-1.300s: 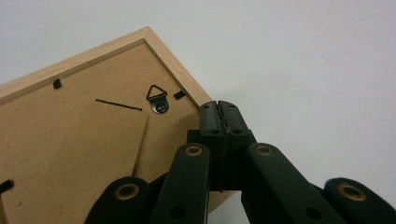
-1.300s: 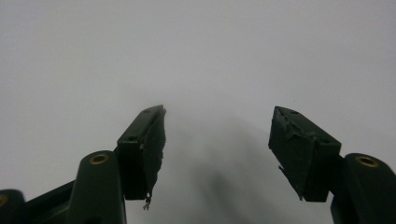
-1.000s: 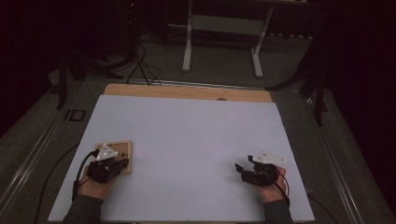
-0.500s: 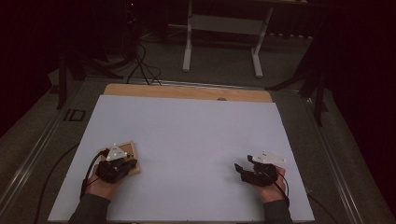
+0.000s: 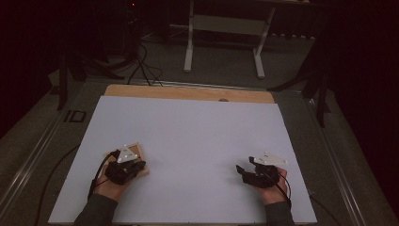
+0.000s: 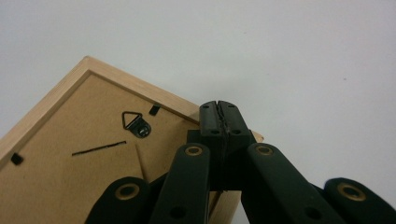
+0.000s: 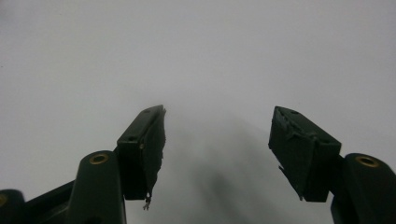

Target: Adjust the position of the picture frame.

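Note:
A small wooden picture frame (image 5: 137,150) lies back side up on the white table sheet at the near left. In the left gripper view its brown backing board (image 6: 84,140) shows a black triangular hanger (image 6: 137,123). My left gripper (image 5: 138,165) rests over the frame's near right edge, and its jaws (image 6: 219,112) are pressed together with nothing seen between them. My right gripper (image 5: 241,169) sits low over the bare sheet at the near right. It is open (image 7: 217,140) and holds nothing.
The white sheet (image 5: 197,136) covers a wooden tabletop whose far edge (image 5: 188,92) shows as a tan strip. Cables trail from both grippers toward the near edge. Beyond the table are dark floor, cables and a white stand's legs (image 5: 190,42).
My left gripper and the picture frame have shifted to the right together across the sheet. The right gripper has stayed in place.

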